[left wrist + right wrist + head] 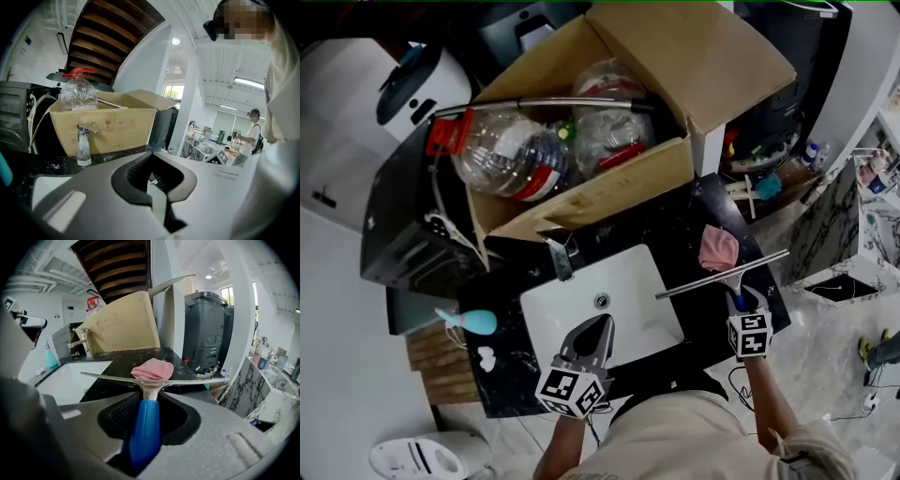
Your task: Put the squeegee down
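Blue plastic shows between the jaws of the right gripper (740, 300): they are clamped on the handle of the squeegee (722, 275), which runs straight out along the jaws in the right gripper view. Its metal blade lies crosswise beyond the fingertips, over the right front part of the black stone bench (675, 225), between the white sink (628, 281) and the bench's right edge. From the head view the blade slants, its right end farther back than its left. I cannot tell from either view whether the blade touches the stone.

Just behind the blade, near the right edge of the bench, lies a crumpled pink cloth (718, 248); in the right gripper view the cloth (152, 370) sits right above the middle of the squeegee (145, 427).

My left gripper (602, 323) is over the front of the sink, its jaws pressed together with nothing between them, as the left gripper view (152, 176) confirms.

Along the back edge of the bench stands an open cardboard box (609, 187) holding clear plastic bottles (502, 150). A faucet (560, 258) rises at the sink's back left corner, in front of the box. A teal bottle (469, 322) lies at the left front corner of the bench.
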Motion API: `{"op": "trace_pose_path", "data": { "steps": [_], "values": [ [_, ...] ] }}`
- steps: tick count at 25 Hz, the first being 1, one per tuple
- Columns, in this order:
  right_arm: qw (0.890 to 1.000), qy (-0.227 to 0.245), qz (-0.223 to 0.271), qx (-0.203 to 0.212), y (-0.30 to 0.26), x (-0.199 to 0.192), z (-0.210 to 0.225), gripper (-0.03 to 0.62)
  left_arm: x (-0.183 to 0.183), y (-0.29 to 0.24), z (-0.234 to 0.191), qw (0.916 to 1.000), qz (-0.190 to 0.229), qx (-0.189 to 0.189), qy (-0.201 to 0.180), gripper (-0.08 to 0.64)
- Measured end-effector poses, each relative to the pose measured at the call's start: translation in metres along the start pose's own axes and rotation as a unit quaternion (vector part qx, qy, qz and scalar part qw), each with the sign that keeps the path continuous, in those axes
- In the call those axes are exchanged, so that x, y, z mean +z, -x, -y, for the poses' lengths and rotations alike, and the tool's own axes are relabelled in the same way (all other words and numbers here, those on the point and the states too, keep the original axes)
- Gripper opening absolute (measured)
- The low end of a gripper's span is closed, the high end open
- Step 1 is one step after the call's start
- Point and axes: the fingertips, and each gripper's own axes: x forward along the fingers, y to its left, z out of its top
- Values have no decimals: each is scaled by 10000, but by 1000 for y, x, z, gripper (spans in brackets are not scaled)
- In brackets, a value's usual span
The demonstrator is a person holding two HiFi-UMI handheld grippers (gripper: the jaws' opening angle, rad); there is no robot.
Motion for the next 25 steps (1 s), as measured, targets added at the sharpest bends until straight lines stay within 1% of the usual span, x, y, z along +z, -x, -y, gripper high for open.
{"op": "trace_pose_path", "data": {
  "steps": [7,14,17,19,21,25],
  "values": [
    [9999,71,-119,-96,-9,-4,2,127,-2,0,-7,9999,-47,115,47,15],
    [9985,309,-291,-335,-12,-8,2,130,1,5,-6,10000,25,86,39,15],
    [9986,267,-276,-360,-12,-7,3,136,2,11,-5,9999,100,73,42,15],
    [9987,245,-244,-381,-8,-4,3,161,3,16,-5,9999,144,81,42,15],
    [9986,305,-199,-390,-3,1,1,175,3,21,-7,9997,189,110,54,15],
    [9985,430,-40,-341,11,15,-5,179,1,30,-13,9994,301,182,79,15]
  ]
}}
